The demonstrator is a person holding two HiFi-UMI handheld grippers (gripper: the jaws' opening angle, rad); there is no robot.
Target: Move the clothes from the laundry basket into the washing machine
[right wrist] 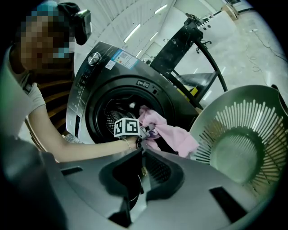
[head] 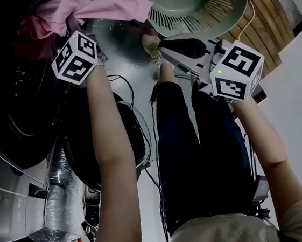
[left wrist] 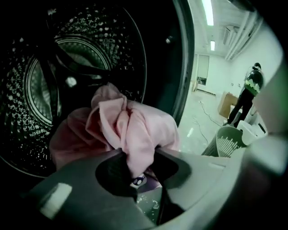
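My left gripper [left wrist: 137,157] has its jaws pinched tight on a fold of the one pink garment [left wrist: 135,126], which bunches right at the washing machine [right wrist: 92,74] door opening, with the perforated drum [left wrist: 40,90] behind it. My right gripper [right wrist: 141,152] has its jaws pressed together with nothing between them, and it is held back beside the single green laundry basket [right wrist: 234,114]. So I count two grippers, one garment, one basket and one machine. Only the left gripper view looks into the drum, and only it shows a second person [left wrist: 249,94] standing far off across the bright room. Only the right gripper view shows the machine's front panel and a length of the garment trailing out of the door towards the basket. The head view alone shows both my forearms and my dark trousers [head: 198,155].
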